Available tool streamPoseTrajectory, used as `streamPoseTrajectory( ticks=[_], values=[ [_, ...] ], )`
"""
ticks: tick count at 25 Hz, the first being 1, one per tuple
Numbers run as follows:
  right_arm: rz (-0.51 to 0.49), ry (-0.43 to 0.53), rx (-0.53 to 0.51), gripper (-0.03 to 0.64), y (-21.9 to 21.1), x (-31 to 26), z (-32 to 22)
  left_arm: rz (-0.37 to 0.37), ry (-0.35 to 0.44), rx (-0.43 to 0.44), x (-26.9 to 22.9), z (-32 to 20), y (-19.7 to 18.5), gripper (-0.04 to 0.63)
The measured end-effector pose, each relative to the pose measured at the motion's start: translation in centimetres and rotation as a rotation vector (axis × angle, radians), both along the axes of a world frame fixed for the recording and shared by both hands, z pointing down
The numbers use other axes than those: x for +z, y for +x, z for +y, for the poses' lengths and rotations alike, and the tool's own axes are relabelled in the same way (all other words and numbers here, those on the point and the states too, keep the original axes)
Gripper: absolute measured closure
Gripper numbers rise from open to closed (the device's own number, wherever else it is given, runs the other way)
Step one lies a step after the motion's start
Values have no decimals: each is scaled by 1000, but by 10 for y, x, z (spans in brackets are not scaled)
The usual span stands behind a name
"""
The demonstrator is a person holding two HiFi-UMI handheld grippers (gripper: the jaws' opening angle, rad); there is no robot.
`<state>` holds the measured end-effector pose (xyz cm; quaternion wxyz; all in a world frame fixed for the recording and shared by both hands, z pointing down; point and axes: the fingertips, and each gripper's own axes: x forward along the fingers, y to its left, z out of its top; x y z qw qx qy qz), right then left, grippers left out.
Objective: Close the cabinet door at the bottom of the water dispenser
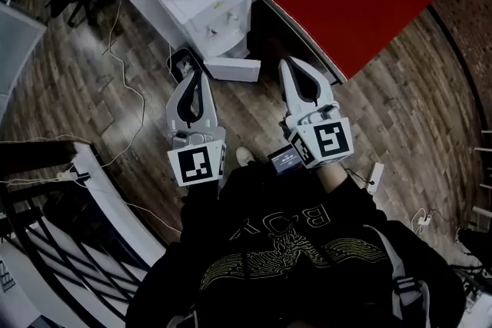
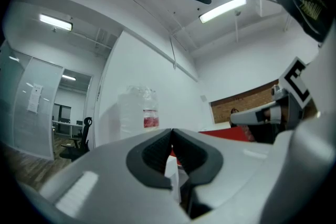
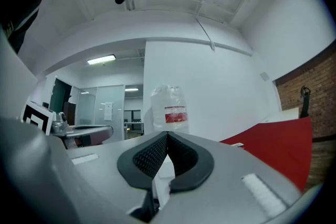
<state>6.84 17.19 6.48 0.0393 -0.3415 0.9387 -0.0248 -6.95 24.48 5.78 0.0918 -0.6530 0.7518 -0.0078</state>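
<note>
Overhead, boxy white water dispenser stands on wood-plank floor.

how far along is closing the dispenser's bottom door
Done: nothing yet; the cabinet door at the water dispenser base looks swung open. In hand: left gripper and right gripper, both shut and empty, point toward it without touching. Left: push the door closed.

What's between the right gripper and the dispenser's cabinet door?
Nothing but bare wood floor; the head view shows it between the right gripper and the open cabinet door.
</note>
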Motion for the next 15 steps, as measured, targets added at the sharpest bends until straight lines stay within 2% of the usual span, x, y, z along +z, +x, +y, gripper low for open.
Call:
streamPoseTrajectory(
  ticks=[5, 9, 15],
  values=[
    [-34, -70, 0, 618, -18, 13, -60, 15, -38, 4, 17, -63, -21, 589],
    [-96, -122, -37, 617, -30, 28, -102, -17, -65, -11, 27, -114, -27, 589],
    [-58, -236, -75, 590, -53, 68, -156, -1, -124, -8, 52, -173, -37, 589]
  ],
)
